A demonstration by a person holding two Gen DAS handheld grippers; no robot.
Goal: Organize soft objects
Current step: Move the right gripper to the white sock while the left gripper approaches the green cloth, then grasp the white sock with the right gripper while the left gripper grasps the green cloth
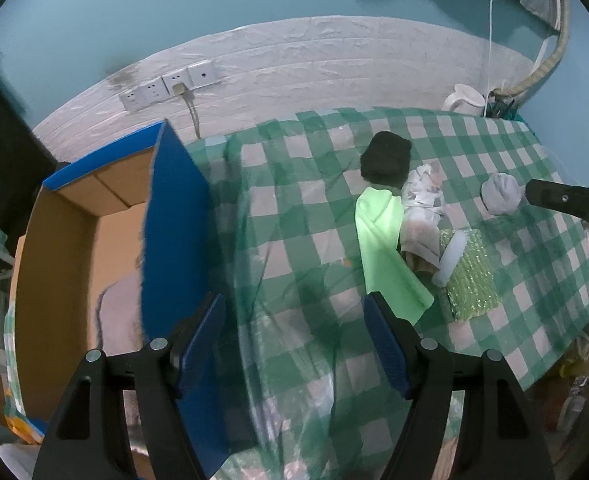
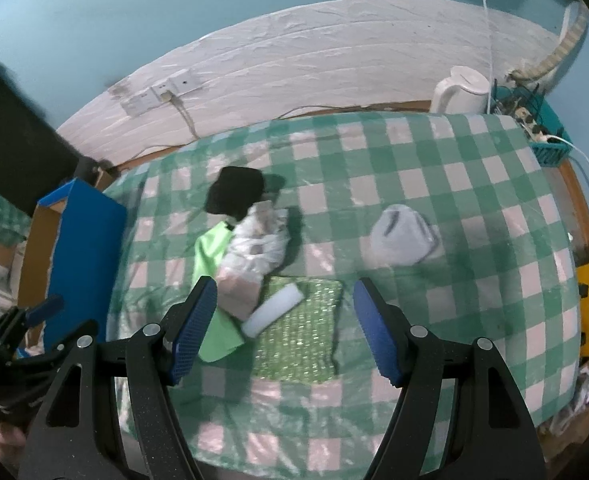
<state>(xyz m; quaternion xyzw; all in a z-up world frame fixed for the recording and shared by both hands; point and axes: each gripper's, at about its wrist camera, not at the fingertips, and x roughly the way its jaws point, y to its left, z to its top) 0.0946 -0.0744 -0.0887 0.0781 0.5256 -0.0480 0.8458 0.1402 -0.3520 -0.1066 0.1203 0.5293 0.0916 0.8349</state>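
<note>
Soft things lie on the green checked tablecloth [image 2: 434, 160]: a black cloth [image 2: 236, 192], a light green sheet [image 2: 208, 252], a crumpled white plastic bag [image 2: 260, 240], a white foam block [image 2: 274, 310] on green bubble wrap [image 2: 302, 336], and a grey-white sock bundle [image 2: 402, 236]. The same pile shows in the left wrist view: black cloth [image 1: 386, 156], green sheet [image 1: 386, 248], sock bundle [image 1: 500, 194]. My left gripper [image 1: 294, 340] is open and empty over the cloth beside the box. My right gripper [image 2: 284, 328] is open and empty above the bubble wrap.
An open cardboard box with blue flaps [image 1: 174, 216] stands at the table's left; something pale lies inside it. A white kettle [image 2: 460, 90] and a teal basket [image 2: 542, 136] with a power strip sit at the back right. Wall sockets [image 1: 170, 84] are behind. Clutter lies off the right edge.
</note>
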